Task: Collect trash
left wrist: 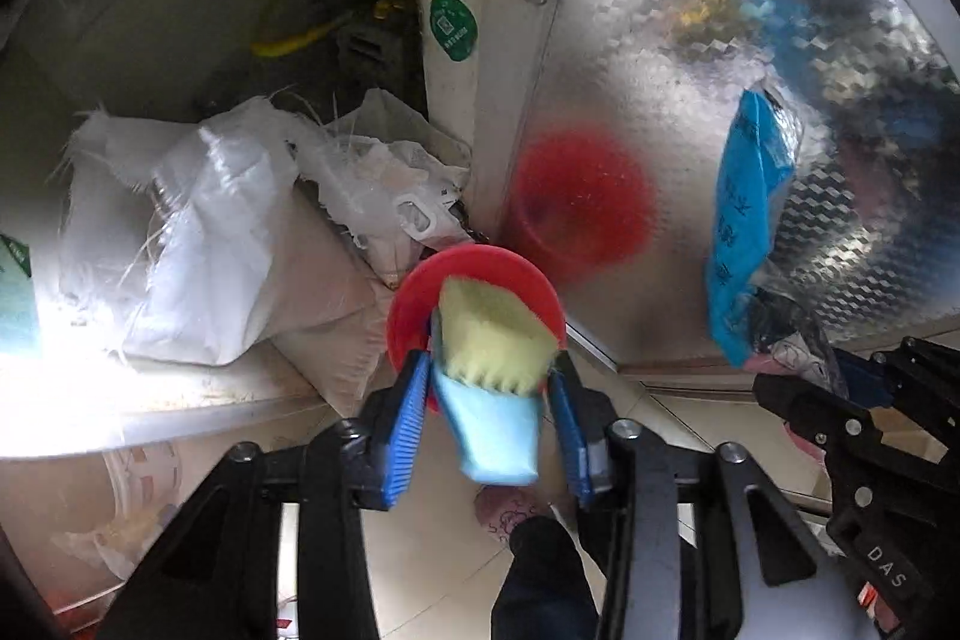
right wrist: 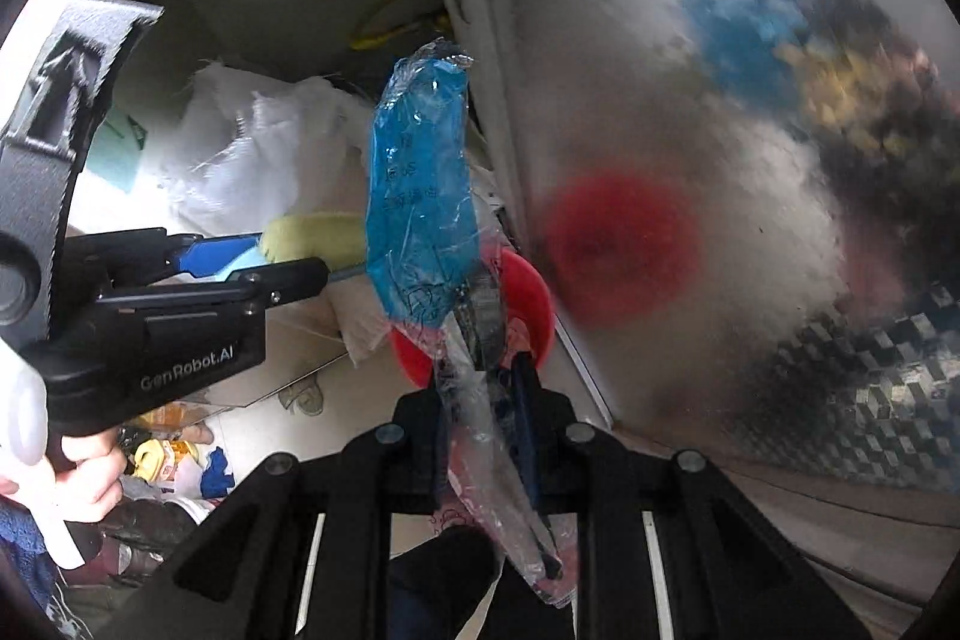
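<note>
The left gripper point(left wrist: 491, 388) has its two blue fingers point(left wrist: 403, 430) closed on a sponge point(left wrist: 495, 364). The sponge is yellow on top and light blue below. It sits right between the fingers, with the yellow end poking out past the tips and over a small red bin point(left wrist: 414, 304) on the floor. I think the sponge is soft and very light. It will squash when pinched, so a hold across its middle, like this one, looks safe.

The right gripper point(right wrist: 486, 376) is closed on a blue plastic wrapper point(right wrist: 420, 184). The fingers pinch it low down, and most of the wrapper stands up past the tips, while a clear crinkly tail hangs back toward the handle. It hangs in the air over the red bin too, just beside the sponge. I think the wrapper is thin, floppy and a bit slippery, so it could slide out. A pinch on the bunched clear part grips best.

Behind the bin, white plastic bags point(left wrist: 198, 232) are piled in an open cupboard. A shiny patterned door point(left wrist: 720, 70) stands beside it and shows a blurry red copy of the bin. Both pieces look ready to drop in
</note>
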Motion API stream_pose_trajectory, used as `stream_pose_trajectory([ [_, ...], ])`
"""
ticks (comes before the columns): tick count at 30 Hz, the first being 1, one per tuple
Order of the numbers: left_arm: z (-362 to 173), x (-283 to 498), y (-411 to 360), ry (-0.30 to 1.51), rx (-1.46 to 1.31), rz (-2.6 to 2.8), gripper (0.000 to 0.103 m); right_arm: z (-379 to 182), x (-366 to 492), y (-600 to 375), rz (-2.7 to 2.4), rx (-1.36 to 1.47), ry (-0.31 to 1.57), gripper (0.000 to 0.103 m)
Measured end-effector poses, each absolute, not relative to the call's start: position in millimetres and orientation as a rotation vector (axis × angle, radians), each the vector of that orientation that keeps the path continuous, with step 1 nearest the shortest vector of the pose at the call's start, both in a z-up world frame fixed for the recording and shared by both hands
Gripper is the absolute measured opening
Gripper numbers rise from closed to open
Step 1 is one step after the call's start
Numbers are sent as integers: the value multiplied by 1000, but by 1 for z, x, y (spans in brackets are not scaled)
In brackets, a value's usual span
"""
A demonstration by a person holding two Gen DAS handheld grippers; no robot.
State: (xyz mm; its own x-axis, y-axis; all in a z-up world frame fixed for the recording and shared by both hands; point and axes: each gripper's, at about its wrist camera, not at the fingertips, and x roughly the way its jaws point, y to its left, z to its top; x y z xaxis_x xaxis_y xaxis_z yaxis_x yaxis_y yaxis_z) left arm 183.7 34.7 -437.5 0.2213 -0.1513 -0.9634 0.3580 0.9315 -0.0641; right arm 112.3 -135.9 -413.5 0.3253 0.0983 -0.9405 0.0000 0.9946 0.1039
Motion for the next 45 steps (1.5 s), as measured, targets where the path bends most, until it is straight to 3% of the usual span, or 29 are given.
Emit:
stream_pose_trajectory([
  [3,-438,188,30,1279,188,-372,74,-416,112,-137,55,78,1232,17],
  [4,-437,188,28,1273,191,-381,77,-415,113,-137,56,67,1226,17],
  [34,-467,165,125,1365,-22,-34,77,-449,152,-71,372,-204,1254,19],
  [37,-467,165,130,1364,-30,-16,77,-453,155,-67,371,-222,1259,29],
  [39,-466,165,133,1367,-55,-16,77,-452,155,-66,371,-223,1253,52],
  [41,-465,164,135,1367,-68,-11,77,-447,154,-65,357,-236,1230,65],
  [45,-462,159,132,1364,-76,-5,77,-441,151,-64,346,-246,1221,68],
])
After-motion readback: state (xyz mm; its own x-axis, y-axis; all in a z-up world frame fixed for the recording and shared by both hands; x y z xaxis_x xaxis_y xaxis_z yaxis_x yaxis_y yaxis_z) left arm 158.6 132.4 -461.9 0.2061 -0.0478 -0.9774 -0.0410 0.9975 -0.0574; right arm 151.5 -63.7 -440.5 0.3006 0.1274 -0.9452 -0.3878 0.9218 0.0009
